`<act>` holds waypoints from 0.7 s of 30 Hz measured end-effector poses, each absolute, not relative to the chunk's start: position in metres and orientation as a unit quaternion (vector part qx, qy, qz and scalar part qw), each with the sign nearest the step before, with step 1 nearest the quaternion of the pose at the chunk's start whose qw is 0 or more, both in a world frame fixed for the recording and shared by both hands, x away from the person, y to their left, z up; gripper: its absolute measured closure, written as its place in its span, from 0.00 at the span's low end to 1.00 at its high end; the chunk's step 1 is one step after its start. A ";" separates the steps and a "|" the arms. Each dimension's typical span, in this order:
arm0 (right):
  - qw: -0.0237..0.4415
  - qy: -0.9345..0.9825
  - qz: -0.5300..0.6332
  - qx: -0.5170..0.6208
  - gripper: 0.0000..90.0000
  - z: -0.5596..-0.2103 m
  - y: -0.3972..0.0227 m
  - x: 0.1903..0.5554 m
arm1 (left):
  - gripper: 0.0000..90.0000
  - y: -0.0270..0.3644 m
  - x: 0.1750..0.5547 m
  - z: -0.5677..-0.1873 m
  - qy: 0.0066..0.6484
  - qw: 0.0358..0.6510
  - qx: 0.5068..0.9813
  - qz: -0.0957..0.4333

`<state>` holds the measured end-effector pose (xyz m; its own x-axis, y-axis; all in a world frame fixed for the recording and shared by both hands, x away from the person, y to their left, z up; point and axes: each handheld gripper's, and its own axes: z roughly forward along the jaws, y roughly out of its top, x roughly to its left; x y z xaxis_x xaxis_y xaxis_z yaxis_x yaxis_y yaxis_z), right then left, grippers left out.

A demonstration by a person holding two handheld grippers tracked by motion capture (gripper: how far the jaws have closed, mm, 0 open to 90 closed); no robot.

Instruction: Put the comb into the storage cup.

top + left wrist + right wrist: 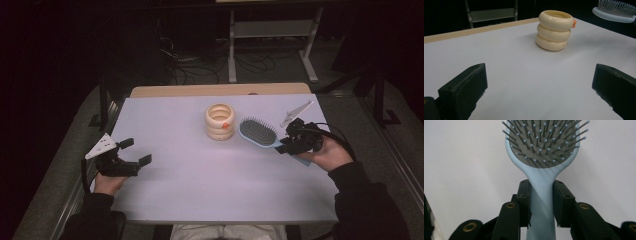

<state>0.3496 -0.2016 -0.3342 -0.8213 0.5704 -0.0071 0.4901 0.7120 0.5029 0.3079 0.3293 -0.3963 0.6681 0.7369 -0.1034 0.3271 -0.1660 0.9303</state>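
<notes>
Hairbrush [541, 157] | clamped by its handle in right gripper [541, 192], bristles up, head pointing ahead of the jaws | left gripper [134, 151] jaws wide apart, holding nothing | ringed cream holder [555, 30] ahead of it on white table [200, 170]
</notes>
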 end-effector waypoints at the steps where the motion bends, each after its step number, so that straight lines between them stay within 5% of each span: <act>1: 0.083 0.922 0.249 0.284 0.76 -0.332 -0.200 0.350 | 0.00 0.329 0.308 -0.396 0.360 0.537 0.739 0.192; 21: 0.105 0.923 0.265 0.261 0.76 -0.299 -0.169 0.357 | 0.00 0.330 0.309 -0.391 0.363 0.541 0.736 0.187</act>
